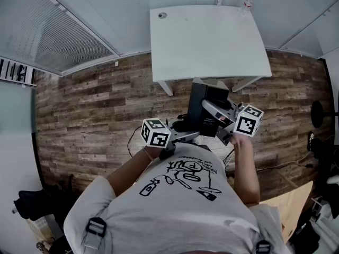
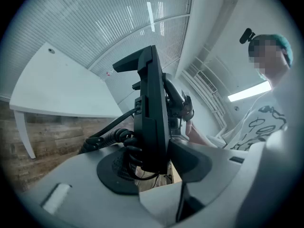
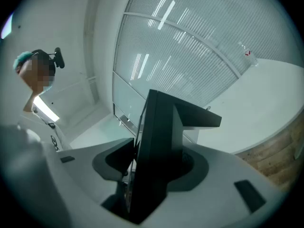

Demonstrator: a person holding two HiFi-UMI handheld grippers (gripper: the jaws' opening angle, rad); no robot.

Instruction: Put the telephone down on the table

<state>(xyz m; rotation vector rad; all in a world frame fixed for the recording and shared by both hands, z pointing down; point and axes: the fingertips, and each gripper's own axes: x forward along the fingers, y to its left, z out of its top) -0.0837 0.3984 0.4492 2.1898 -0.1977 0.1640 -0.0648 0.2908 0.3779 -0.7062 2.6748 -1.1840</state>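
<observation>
A black desk telephone [image 1: 205, 110] hangs in the air in front of the person's chest, above the wood floor and short of the white table [image 1: 206, 41]. My left gripper [image 1: 192, 136] is shut on its near left side and my right gripper [image 1: 221, 121] is shut on its right side. The left gripper view has the telephone [image 2: 152, 113] edge-on and upright between the jaws of the left gripper [image 2: 153, 165], its coiled cord [image 2: 107, 139] trailing left. The right gripper view has the telephone [image 3: 159, 146] clamped edge-on in the right gripper [image 3: 152, 170].
The table carries a water bottle [image 1: 247, 3] at its far right corner and a small round thing [image 1: 162, 15] at its far left. Cables [image 1: 132, 139] lie on the floor by the left arm. A light wooden board [image 1: 288, 205] and a black stand [image 1: 318, 112] are at the right.
</observation>
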